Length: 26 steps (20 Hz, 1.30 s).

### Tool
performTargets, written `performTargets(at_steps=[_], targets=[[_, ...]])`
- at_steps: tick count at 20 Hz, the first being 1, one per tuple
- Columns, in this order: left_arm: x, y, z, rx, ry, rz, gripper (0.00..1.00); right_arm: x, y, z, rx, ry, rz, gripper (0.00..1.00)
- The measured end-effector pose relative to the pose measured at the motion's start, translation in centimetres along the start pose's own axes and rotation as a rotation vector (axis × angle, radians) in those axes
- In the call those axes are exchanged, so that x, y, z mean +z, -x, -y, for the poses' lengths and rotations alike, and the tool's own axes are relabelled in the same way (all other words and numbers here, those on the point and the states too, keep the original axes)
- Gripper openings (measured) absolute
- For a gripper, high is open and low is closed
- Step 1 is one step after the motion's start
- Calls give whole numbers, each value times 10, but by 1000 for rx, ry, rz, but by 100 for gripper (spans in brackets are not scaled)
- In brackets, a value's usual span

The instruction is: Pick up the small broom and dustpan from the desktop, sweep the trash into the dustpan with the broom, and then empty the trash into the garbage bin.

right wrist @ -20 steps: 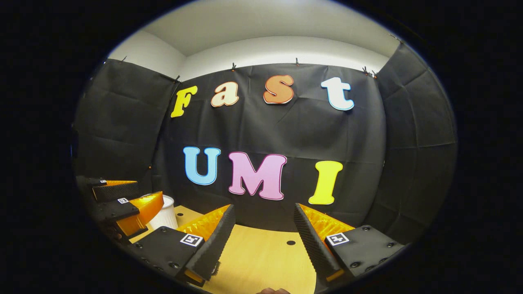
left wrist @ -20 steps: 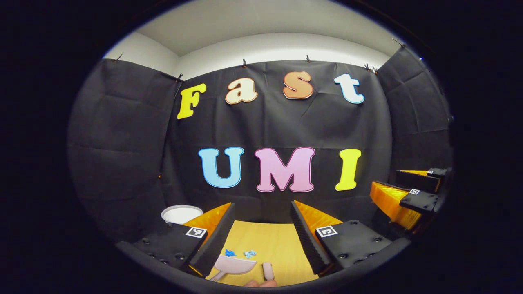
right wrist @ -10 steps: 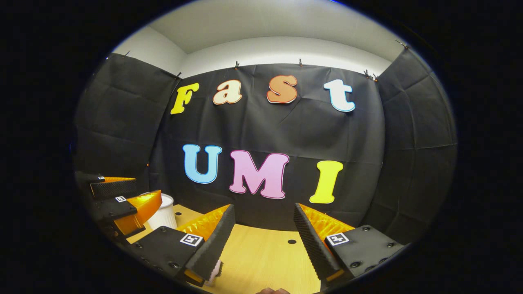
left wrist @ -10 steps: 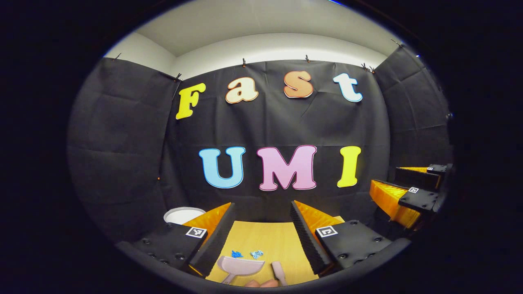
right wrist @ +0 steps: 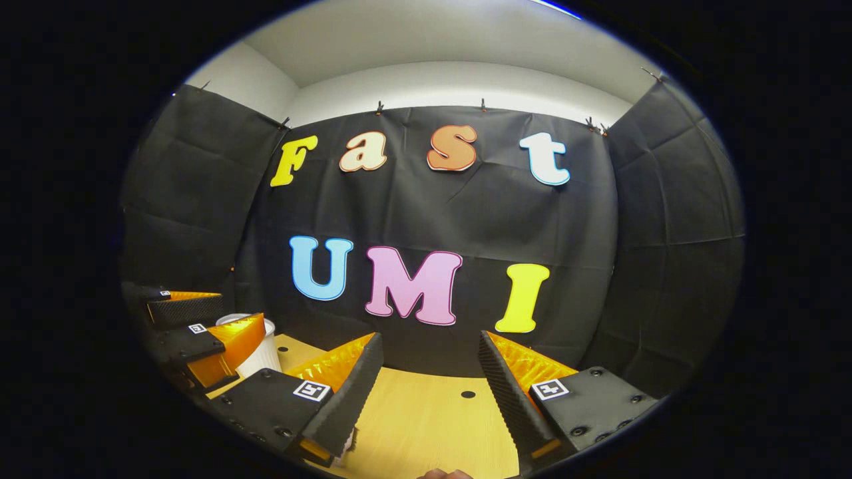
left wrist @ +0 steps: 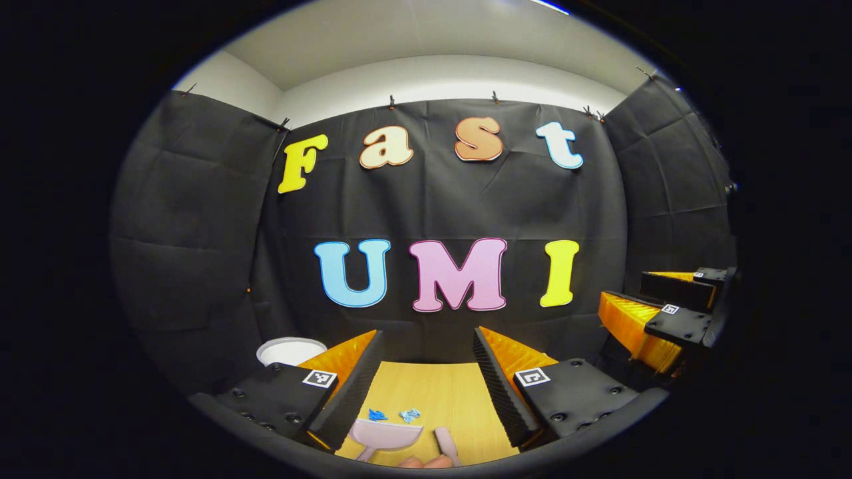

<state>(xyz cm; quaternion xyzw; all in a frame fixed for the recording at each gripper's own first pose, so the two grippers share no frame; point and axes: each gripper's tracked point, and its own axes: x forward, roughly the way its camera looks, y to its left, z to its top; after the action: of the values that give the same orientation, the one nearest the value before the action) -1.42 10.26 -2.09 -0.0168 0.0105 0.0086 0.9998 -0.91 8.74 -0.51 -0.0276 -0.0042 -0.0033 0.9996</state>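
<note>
Left gripper view, nearest first: a bit of my hand (left wrist: pixel 422 461) shows at the bottom edge, and just past it my left gripper (left wrist: pixel 426 379) hangs above the worktop (left wrist: pixel 432 389) with its two fingers spread wide apart, holding nothing. The inner faces of the fingers (left wrist: pixel 346 392) are ribbed foam wedges, backed by ridged translucent plastic, and each flat housing carries a small square printed marker.

Between the fingers, low down, the dustpan (left wrist: pixel 385 434) lies flat on the pale wood-grain worktop; it is a smooth, shallow scoop with a curved rim and a thin handle running toward me. Just beside it on the right lies the rounded handle of the broom (left wrist: pixel 444 442). Just beyond the dustpan's rim sit a few small crumpled scraps of trash (left wrist: pixel 393 415), close together.

Farther left, behind my left finger, the round white rim of the garbage bin (left wrist: pixel 291 348) shows. At the far right my right gripper (left wrist: pixel 655 309) is held level, its fingers apart and empty.

Right gripper view: my right gripper (right wrist: pixel 429 386) is likewise wide open over bare wood worktop (right wrist: pixel 426 426), with a small dark round hole (right wrist: pixel 468 394) in the board ahead. Off to the left, my left gripper (right wrist: pixel 200 326) hangs in front of the ribbed white garbage bin (right wrist: pixel 263 356).
</note>
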Motion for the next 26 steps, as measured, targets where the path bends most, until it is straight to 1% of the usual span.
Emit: performTargets(at_steps=[1, 2, 5, 6, 8, 9, 10, 13, 17, 22, 25, 26], targets=[[0, 0, 0, -1, -1, 1, 80, 0, 0, 1, -1, -2, -1, 94], [0, 1, 1, -2, 0, 2, 79, -1, 0, 1, -3, -1, 0, 89], [-1, 0, 7, -20, 11, -2, 79, 1, 3, 5, -7, 11, 4, 89], [-2, -1, 8, -23, 11, -5, 80, 0, 2, 5, -7, 12, 4, 93], [-4, -2, 7, -26, 9, -10, 79, -2, 2, 6, -9, 8, -4, 93], [-5, -2, 6, -30, 9, -13, 79, -4, 1, 5, -8, 4, -10, 89], [-6, -3, 6, -33, 11, -15, 79, -5, 1, 4, -7, -1, -17, 93], [-7, -5, 1, -40, 16, -14, 79, -4, 0, 2, -16, -2, -14, 93], [-13, -9, -12, -43, 19, -21, 80, -10, -4, -12, -13, -2, -22, 94], [-39, -22, -37, -36, 40, -89, 80, -31, -19, -34, 11, -14, -73, 94], [-64, -37, -56, -34, 63, -178, 80, -53, -36, -52, 55, -44, -133, 94], [-74, -43, -59, -51, 74, -210, 80, -65, -44, -60, 77, -63, -171, 94]])
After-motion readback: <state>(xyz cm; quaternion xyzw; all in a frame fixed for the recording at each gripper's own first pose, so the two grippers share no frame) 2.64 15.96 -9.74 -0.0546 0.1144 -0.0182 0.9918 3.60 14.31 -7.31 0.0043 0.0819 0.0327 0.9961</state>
